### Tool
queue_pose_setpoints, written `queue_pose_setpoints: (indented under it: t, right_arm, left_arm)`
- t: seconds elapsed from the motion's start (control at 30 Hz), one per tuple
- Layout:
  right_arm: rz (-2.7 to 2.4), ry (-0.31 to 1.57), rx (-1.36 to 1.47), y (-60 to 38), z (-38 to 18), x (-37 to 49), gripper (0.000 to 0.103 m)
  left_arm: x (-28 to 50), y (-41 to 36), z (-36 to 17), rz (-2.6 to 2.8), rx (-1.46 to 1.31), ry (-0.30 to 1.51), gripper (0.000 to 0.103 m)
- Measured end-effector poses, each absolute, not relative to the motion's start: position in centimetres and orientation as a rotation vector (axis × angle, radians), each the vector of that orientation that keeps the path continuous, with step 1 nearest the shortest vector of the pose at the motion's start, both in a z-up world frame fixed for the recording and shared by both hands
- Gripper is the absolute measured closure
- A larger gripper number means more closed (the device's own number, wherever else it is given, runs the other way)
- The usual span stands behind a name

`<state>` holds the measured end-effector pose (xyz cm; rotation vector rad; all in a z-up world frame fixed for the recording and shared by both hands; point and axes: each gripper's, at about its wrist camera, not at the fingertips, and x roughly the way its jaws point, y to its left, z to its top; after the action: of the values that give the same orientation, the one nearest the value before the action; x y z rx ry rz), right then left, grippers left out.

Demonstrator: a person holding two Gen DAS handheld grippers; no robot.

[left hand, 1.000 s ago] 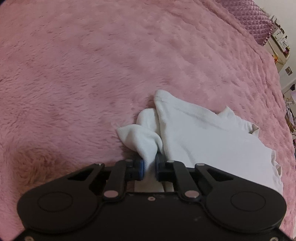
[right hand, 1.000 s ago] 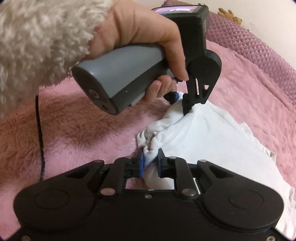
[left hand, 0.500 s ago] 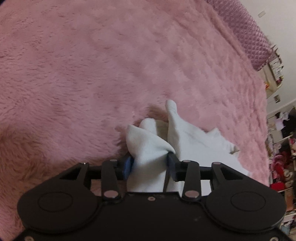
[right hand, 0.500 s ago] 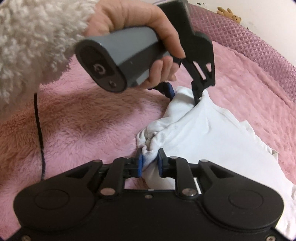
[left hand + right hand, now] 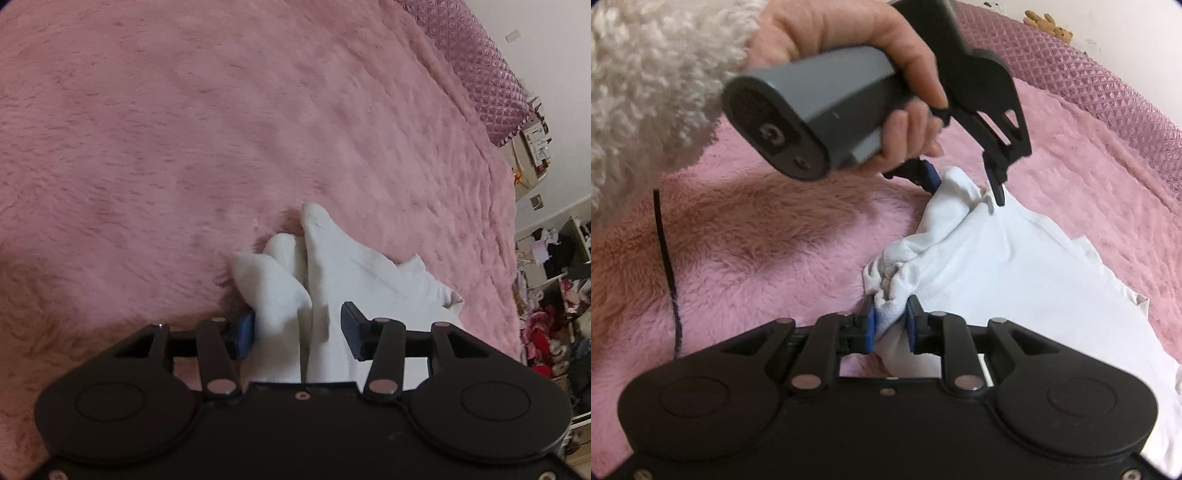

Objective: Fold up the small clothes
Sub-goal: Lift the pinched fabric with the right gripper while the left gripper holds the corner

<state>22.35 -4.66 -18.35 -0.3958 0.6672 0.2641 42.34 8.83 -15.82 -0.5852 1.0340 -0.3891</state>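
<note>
Across almost the whole of both views spreads a pink plush blanket, its long pile brushed into uneven swirls, and along its far edge runs a mauve quilted cover stitched in small raised diamonds. On the blanket, well in from that far edge, lies the white garment, a soft knit piece lying mostly flat on its right side and gathered into rumpled folds along its left edge. The left gripper, matte black with a grey wedge-shaped handle, is held in the person's left hand, whose wrist disappears into a cream fleece sleeve. Its fingers stand wide apart over the far corner of the garment; the blue-padded finger touches a bunched fold, and the cloth between them is not pinched. The right gripper is closed narrowly on the near puckered corner of the garment, blue pads pressing the wad from both sides. A thin dark cable trails over the pile at the left. A small brown teddy bear sits beyond the quilted cover.
</note>
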Motion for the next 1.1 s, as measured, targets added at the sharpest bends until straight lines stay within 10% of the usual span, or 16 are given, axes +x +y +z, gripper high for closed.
queue_pose_setpoints:
  t: [0.07, 0.1, 1.1]
  right_arm:
    - [0.266, 0.668, -0.391, -4.8, -18.3, 22.4, 0.085]
    - [0.267, 0.668, -0.387, -4.8, -18.3, 22.4, 0.085]
    - [-0.022, 0.534, 0.025, -21.9, -10.3, 16.2, 0.092]
  left_arm:
    - [42.4, 8.3, -15.9, -0.395, -0.573, 1.037, 0.068]
    - [42.4, 8.1, -16.0, -0.405, -0.570, 1.043, 0.092]
    - [39.9, -12.4, -6.3, -0.662, -0.385, 1.001, 0.094]
